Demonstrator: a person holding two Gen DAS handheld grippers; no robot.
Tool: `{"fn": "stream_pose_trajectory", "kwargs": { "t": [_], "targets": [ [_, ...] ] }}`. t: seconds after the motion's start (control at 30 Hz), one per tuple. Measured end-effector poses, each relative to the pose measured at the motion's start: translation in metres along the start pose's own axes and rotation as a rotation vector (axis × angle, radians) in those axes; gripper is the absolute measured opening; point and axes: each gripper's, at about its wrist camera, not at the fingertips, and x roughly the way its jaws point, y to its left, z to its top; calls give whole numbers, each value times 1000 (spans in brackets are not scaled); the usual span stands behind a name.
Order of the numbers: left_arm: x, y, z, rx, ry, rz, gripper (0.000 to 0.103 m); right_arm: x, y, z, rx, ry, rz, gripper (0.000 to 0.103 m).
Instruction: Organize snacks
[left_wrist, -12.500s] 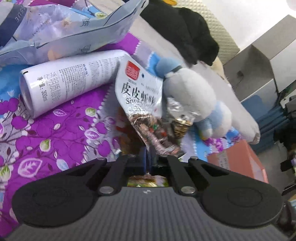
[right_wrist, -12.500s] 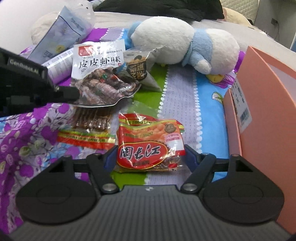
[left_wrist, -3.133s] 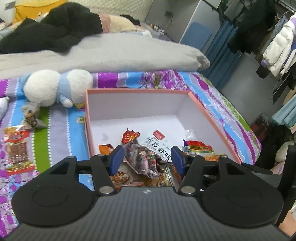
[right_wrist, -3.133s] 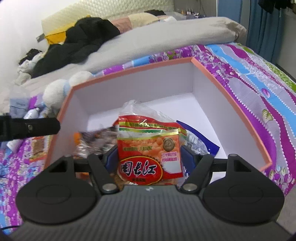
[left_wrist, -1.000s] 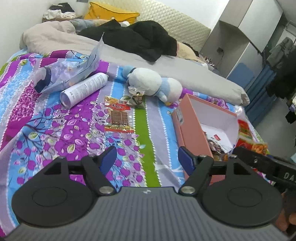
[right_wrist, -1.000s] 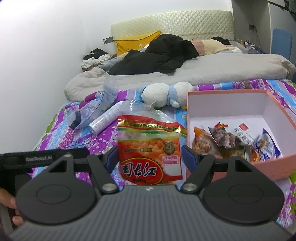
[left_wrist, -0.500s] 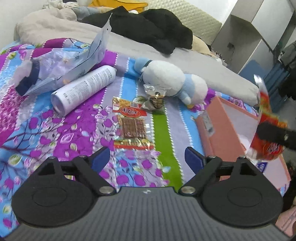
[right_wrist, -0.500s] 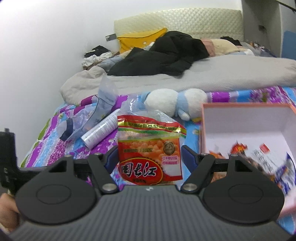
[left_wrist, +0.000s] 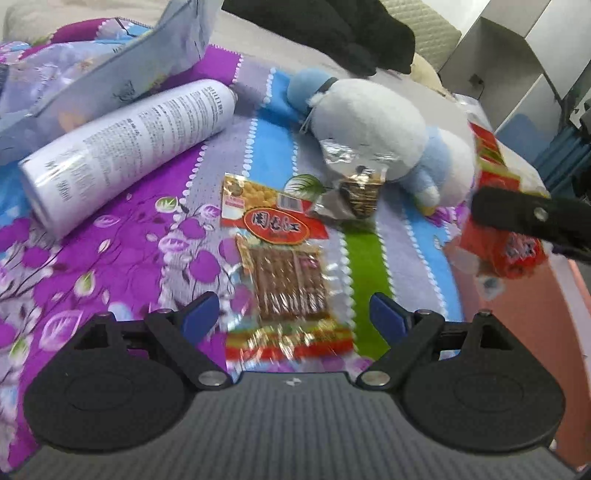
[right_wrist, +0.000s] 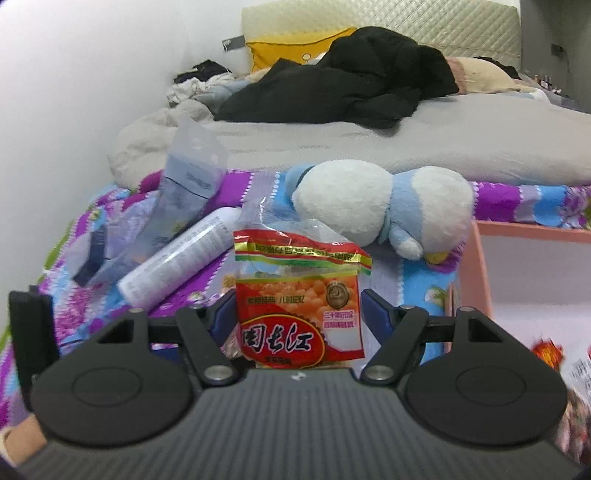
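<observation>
Left claw (left_wrist: 291, 317) is spread wide, nothing between its blue pads (left_wrist: 199, 314), its jaws having just been opening, and it hangs over the flowered bedspread (left_wrist: 96, 258). Right under it lies a flat snack packet (left_wrist: 284, 273), clear-fronted with brown strips inside and a red oval label at the far end, lying lengthwise away from the claw. Its near edge sits between the two pads but neither pad touches it. Open bedspread on both sides of that packet: purple flowers to the left, a green stripe to the right.

Just past the packet's far right corner is a small crinkled foil sachet (left_wrist: 351, 192), resting against the white-and-blue plush toy (left_wrist: 384, 133). To the left a white spray can (left_wrist: 129, 151) lies on its side, well apart from the packet, with a pale plastic bag (left_wrist: 122, 66) behind it.

Over on the right, the right claw (right_wrist: 299, 321) is clenched on a red peanut bag (right_wrist: 299, 306), pads pressing both side edges, bag standing upright between them. From the left wrist view that same bag (left_wrist: 506, 251) hangs in the air, blurred, above the bedspread's right margin, beside the pink box.

The pink box (right_wrist: 469, 273) shows its near wall and white interior at the right edge of the right wrist view, with blurred wrappers (right_wrist: 550, 350) inside. A hand (right_wrist: 18, 439) shows at the lower left corner there.
</observation>
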Motion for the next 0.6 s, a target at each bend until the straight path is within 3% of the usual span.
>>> {"fn": "stream_pose_trajectory", "kwargs": {
  "t": [0.17,0.37,0.47,0.6],
  "targets": [
    [18,-4,8,60,-16,0,90,29,-6,13,1,6,-5,73],
    [37,-29,8,206,8,107,85,27,-16,14,25,-4,-25,73],
    [42,-41,2,293,13,179,78,21,-22,12,36,-7,-41,73],
    [40,-42,2,290,19,172,64,9,-29,9,45,-12,-59,73]
  ]
}}
